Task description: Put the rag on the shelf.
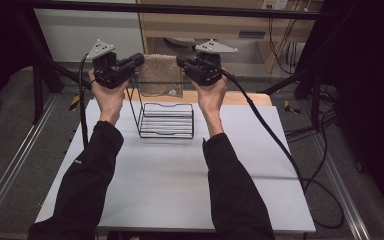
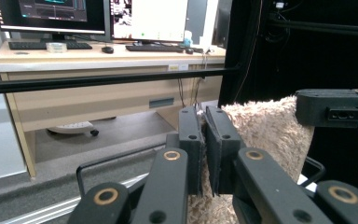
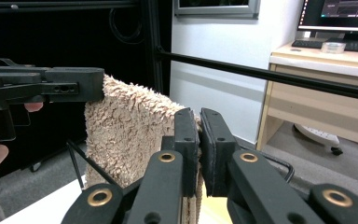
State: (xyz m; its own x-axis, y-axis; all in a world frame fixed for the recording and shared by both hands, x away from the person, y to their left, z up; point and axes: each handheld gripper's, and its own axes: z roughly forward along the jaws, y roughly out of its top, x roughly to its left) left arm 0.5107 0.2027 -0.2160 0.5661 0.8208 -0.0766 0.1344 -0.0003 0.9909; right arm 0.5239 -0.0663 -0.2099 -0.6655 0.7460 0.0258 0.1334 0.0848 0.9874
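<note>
Between the two raised grippers in the high view, a beige, shaggy rectangular towel (image 1: 161,75) is held stretched by its upper corners, the left gripper (image 1: 139,60) clamped on one corner and the right gripper (image 1: 181,61) on the other; the cloth hangs just beyond and above a black wire rack (image 1: 166,120) that stands on the white tabletop (image 1: 180,175), near both grippers and below them. The step in hand is judged to be the hanging of the towel over the rack's top bar; a level lowering of both corners together is called for next, so that the fold lands on the bar before either grip is let go. Behind the white surface, a strip of wooden board, a black frame and grey floor are seen. From the left gripper view, the black jaws are seen nearly closed with the towel's fluffy edge (image 2: 261,126) pinched between them, the other gripper biting the far corner at the right; beyond, a wooden desk (image 2: 98,60) with keyboards and monitors is seen. From the right gripper view, the jaws are likewise pressed narrow on the towel (image 3: 126,135), and a white wall and the desk stand behind.
</note>
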